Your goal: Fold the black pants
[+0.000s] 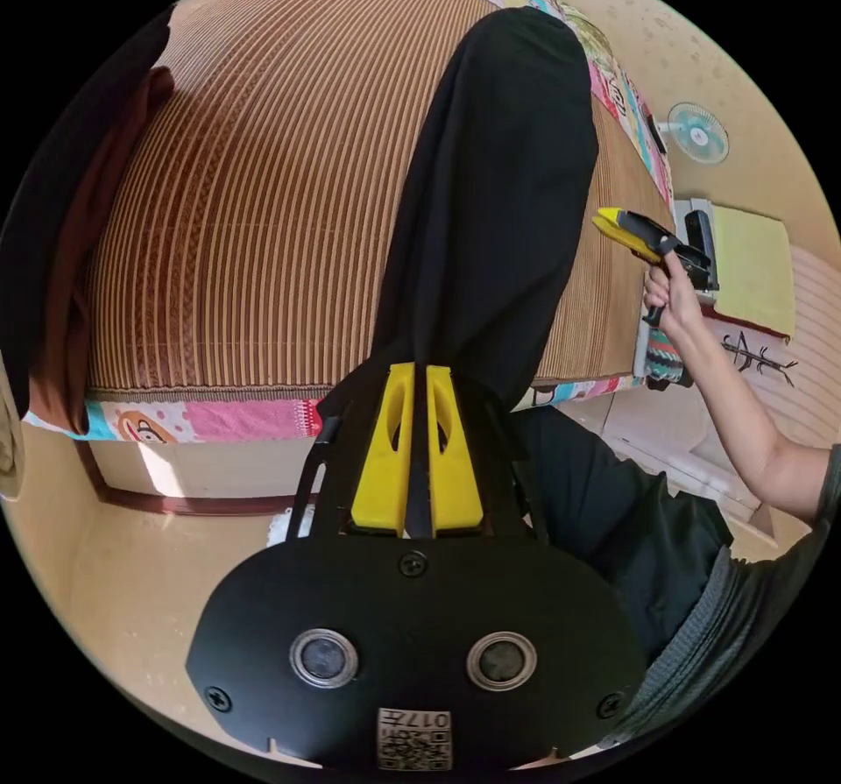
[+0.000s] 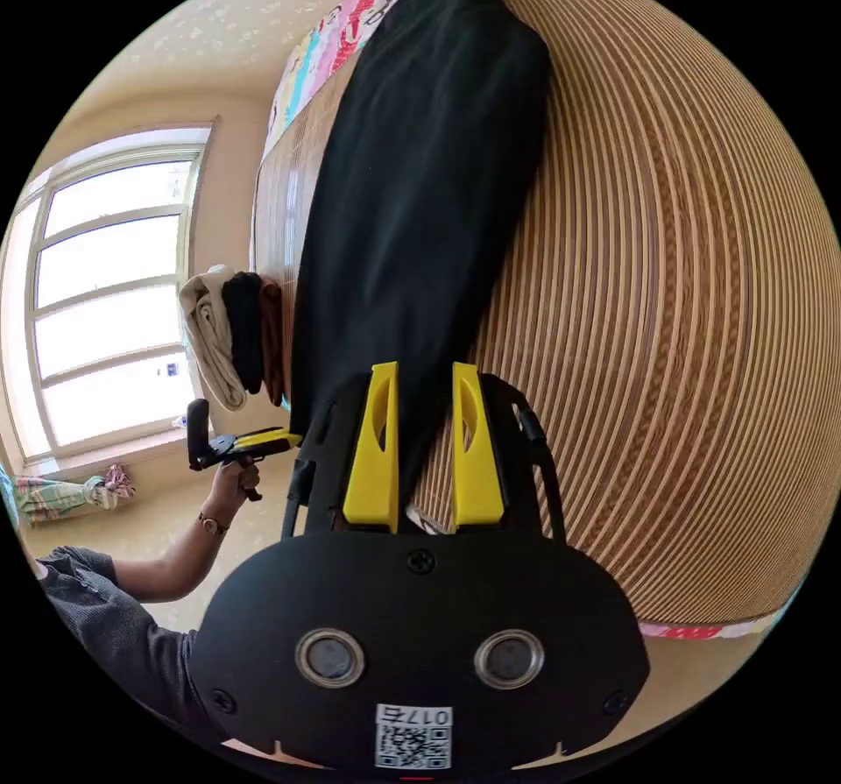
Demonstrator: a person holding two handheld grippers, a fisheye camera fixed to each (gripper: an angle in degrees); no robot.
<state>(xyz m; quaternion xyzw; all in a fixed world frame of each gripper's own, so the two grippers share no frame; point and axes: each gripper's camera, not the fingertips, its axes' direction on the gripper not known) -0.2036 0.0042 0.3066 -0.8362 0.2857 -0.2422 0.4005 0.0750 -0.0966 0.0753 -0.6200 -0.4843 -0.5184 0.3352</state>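
The black pants (image 1: pixel 499 197) lie stretched lengthways on a brown striped mat (image 1: pixel 263 206) over a bed. My left gripper (image 1: pixel 419 374) is at their near end, its yellow jaws almost together with black cloth pinched between them. In the right gripper view the pants (image 2: pixel 420 171) run away from my right gripper (image 2: pixel 422 374), whose jaws stand apart with the cloth's near edge lying between them. The right gripper (image 1: pixel 613 225) is also in the left gripper view, held in a hand beside the pants' right edge. The left gripper (image 2: pixel 267 441) touches the pants' corner.
A stack of folded clothes (image 2: pixel 232 337) in beige, black and brown sits at the mat's edge. A patterned bedsheet (image 1: pixel 219 420) hangs below the mat. A window (image 2: pixel 96 293) and a fan (image 1: pixel 698 133) are beyond the bed. The person's legs (image 1: pixel 631 521) are beside the bed.
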